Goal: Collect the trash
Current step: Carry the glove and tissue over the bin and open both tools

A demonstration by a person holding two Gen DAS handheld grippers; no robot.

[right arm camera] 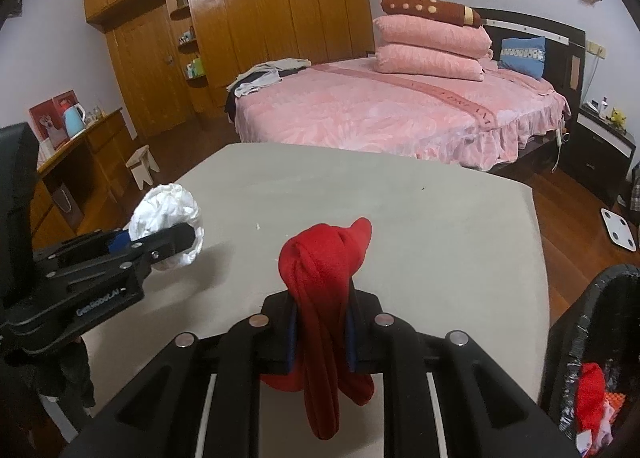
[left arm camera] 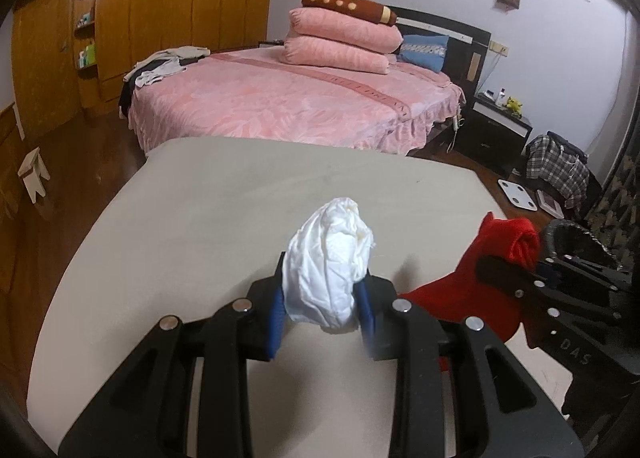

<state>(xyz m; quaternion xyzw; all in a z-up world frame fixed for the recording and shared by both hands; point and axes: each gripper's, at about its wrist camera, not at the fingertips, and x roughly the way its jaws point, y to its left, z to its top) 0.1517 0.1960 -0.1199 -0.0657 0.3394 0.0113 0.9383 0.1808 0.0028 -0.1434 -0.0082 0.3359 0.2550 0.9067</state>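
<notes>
My left gripper (left arm camera: 324, 310) is shut on a crumpled white wad (left arm camera: 328, 262) and holds it above the beige table (left arm camera: 200, 210). It also shows in the right wrist view (right arm camera: 160, 242), with the white wad (right arm camera: 168, 210) at the left. My right gripper (right arm camera: 322, 326) is shut on a knotted red cloth (right arm camera: 320, 270) that hangs down between its fingers. The red cloth (left arm camera: 512, 246) and the right gripper (left arm camera: 536, 274) show at the right of the left wrist view. A black-lined trash bin (right arm camera: 592, 338) stands at the table's right side and holds red and mixed scraps.
A pink bed (left arm camera: 280, 98) with stacked pillows stands beyond the table. A dark nightstand (left arm camera: 492, 126), a white scale (left arm camera: 518, 194) and a plaid bag (left arm camera: 560, 170) are on the floor at right. A wooden dresser (right arm camera: 80, 162) and a small stool (right arm camera: 142, 166) are at left.
</notes>
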